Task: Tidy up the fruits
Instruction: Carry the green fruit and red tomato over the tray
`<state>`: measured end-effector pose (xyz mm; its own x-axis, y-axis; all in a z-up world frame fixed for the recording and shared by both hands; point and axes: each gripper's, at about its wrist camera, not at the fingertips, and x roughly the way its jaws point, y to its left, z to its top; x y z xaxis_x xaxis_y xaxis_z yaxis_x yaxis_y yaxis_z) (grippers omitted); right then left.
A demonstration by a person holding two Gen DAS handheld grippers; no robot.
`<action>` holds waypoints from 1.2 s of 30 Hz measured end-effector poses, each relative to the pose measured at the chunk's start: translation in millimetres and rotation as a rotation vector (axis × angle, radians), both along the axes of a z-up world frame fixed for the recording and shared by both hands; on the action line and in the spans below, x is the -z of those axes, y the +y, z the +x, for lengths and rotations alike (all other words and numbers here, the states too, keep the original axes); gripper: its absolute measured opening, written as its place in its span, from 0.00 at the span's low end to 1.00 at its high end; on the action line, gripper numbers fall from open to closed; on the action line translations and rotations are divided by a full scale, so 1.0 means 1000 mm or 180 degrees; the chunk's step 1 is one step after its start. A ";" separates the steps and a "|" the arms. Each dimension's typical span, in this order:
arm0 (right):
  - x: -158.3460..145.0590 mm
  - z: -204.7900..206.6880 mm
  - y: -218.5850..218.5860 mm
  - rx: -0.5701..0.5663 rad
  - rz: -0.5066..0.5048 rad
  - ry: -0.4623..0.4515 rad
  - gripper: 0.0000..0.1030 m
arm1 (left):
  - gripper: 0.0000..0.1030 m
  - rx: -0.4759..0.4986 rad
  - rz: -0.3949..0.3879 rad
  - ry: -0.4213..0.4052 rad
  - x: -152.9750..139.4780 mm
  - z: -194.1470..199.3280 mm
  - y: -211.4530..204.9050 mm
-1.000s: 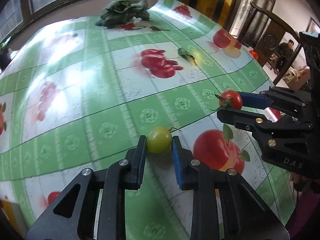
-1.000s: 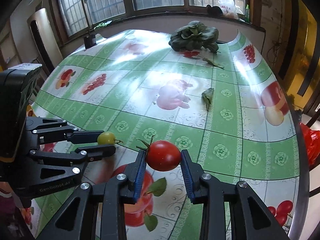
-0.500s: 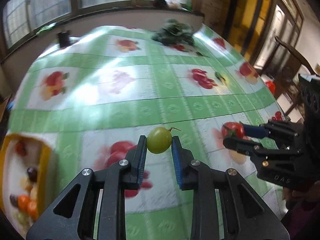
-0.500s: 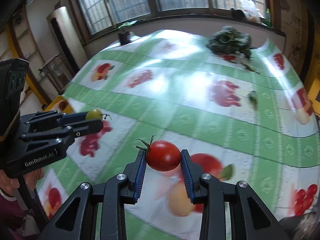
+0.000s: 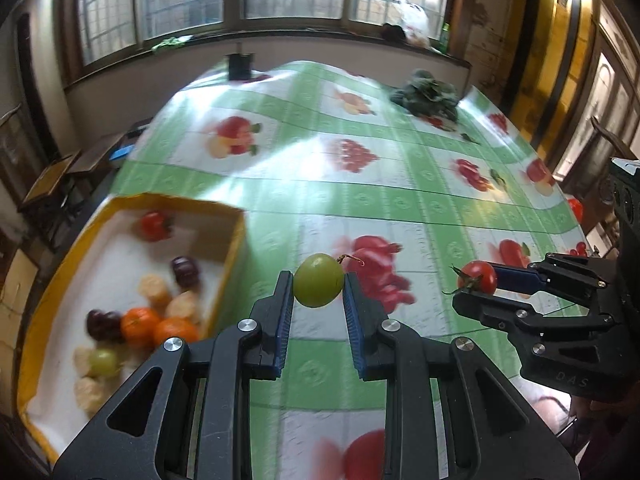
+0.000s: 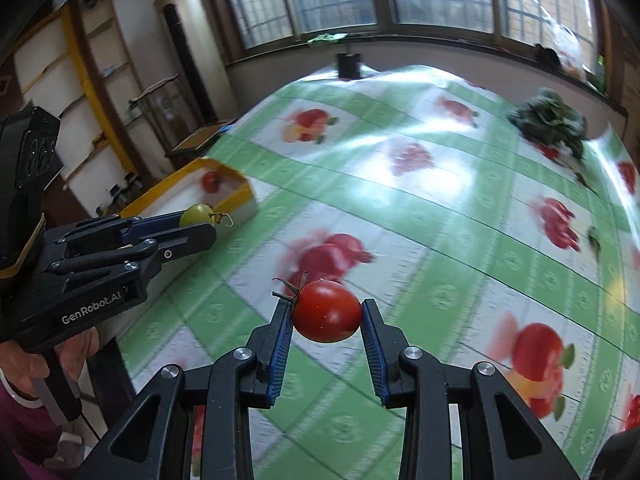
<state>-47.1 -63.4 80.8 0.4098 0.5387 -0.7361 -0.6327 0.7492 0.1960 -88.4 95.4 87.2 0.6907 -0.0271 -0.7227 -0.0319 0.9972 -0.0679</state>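
Both grippers have swung to the left since the earlier frame, and now the yellow box (image 5: 236,236) shows at the left edge of the table. Up close, the left gripper (image 5: 319,288) squeezes a green fruit (image 5: 319,286) between its blue pads, up in the air above the tablecloth (image 5: 360,196). Beside it, the right gripper (image 6: 326,312) pinches a red tomato (image 6: 326,311) the same way, also off the table. Next comes the box, with oranges (image 5: 158,326), dark plums (image 5: 186,271) and one more tomato (image 5: 154,225) inside. Far back, leafy greens (image 5: 426,96) lie near the window.
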 end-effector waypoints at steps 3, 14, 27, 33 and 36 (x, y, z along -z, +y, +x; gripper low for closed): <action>-0.003 -0.007 0.019 -0.0107 -0.0010 -0.0019 0.33 | 0.23 -0.0122 0.0004 -0.0012 -0.001 -0.013 0.018; -0.009 -0.026 0.078 -0.0478 -0.0008 -0.0027 0.32 | 0.23 -0.0645 0.0025 -0.0070 -0.007 -0.057 0.094; -0.012 -0.047 0.160 -0.0988 -0.0074 -0.0030 0.32 | 0.23 -0.1001 -0.0047 0.0057 0.012 -0.079 0.148; -0.006 -0.054 0.194 -0.1178 -0.0144 -0.0009 0.32 | 0.23 -0.1056 -0.0048 0.0084 0.018 -0.074 0.158; 0.000 -0.055 0.203 -0.1224 -0.0168 0.0015 0.32 | 0.23 -0.1064 -0.0047 0.0092 0.020 -0.071 0.158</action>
